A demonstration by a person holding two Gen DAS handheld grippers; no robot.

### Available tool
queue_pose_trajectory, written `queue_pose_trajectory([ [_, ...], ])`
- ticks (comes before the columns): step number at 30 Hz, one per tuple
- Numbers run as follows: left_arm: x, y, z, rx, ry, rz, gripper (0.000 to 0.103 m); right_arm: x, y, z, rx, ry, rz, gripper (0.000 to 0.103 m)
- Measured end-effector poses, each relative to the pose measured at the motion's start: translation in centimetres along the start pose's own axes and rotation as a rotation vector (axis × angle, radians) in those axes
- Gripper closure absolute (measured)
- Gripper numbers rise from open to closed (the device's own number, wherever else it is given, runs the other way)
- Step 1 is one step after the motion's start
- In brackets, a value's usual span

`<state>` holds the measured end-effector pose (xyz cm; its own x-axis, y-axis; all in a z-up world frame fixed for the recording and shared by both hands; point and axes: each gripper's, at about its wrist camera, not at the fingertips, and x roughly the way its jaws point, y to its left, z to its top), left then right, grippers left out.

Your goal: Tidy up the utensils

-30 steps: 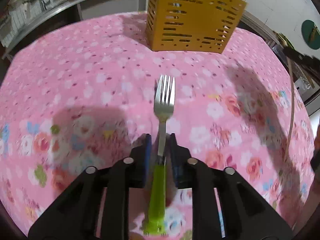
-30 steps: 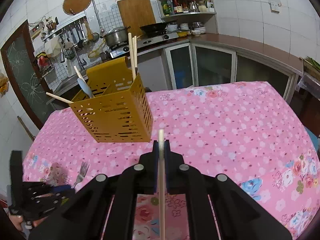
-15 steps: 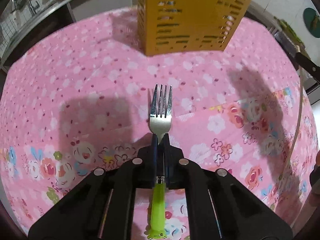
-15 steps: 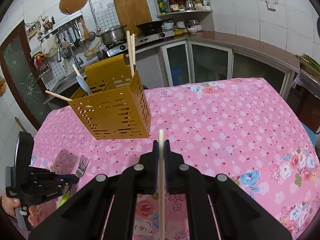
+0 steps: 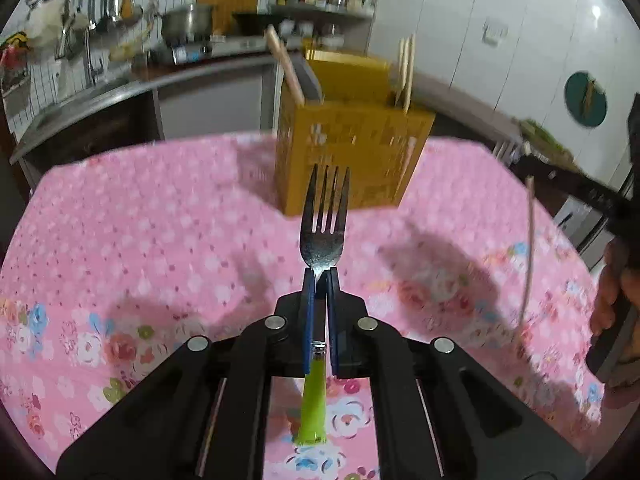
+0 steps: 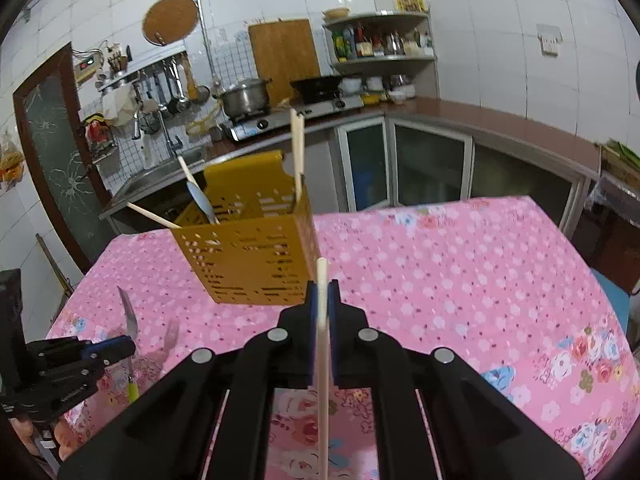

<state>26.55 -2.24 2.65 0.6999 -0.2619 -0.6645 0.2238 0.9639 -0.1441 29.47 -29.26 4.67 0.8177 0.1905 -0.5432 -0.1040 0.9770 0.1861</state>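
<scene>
left gripper [image 5: 319, 276] fingers closed on the fork [image 5: 324, 236] neck, fork now lifted off the counter [image 5: 140, 220] | right gripper [image 6: 323, 288] fingers grip a chopstick [image 6: 322, 344] | yellow holder [image 5: 352, 160] ahead | next: probably carry both to the holder

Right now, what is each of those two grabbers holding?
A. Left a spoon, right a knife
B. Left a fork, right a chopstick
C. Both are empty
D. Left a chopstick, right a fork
B: the left gripper pinches the green-handled fork, and the right gripper clamps a chopstick.
</scene>
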Motion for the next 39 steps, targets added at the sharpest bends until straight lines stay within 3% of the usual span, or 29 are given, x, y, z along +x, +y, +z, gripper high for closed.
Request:
queue_pose_trajectory([
  [4,-0.8,-0.6,0.2,0.004,-0.07,0.001,0.099,-1.1,0.9,0.5,-0.028,-0.049,0.002,0.097],
  [21,-2.8,-0.5,2.1,0.0,-0.203,-0.009,0.103,-2.9,1.3,2.3,-0.043,-0.137,0.024,0.097],
  [26,0.6,0.0,2.6,0.033,-0.024,0.003,0.103,-2.8,0.9,2.4,-0.04,-0.126,0.02,0.097],
  [30,3.3,0.2,1.6,0.039,0.062,-0.004,0.103,-2.6,-0.1,2.5,-0.024,-0.117,0.011,0.097],
  [31,3.7,0.2,1.4,0.04,0.072,-0.003,0.101,-2.7,-0.5,2.7,-0.009,-0.114,0.012,0.097],
  [33,4.5,0.2,1.2,0.043,0.091,-0.002,0.086,-2.5,-0.9,2.8,-0.001,-0.107,0.012,0.097],
  [35,5.0,0.2,1.2,0.041,0.096,-0.013,0.059,-2.5,-1.1,2.8,-0.006,-0.105,0.004,0.097],
  [39,6.4,0.1,0.7,0.072,0.121,-0.042,0.053,-2.3,-2.0,2.8,0.006,-0.101,-0.004,0.096],
])
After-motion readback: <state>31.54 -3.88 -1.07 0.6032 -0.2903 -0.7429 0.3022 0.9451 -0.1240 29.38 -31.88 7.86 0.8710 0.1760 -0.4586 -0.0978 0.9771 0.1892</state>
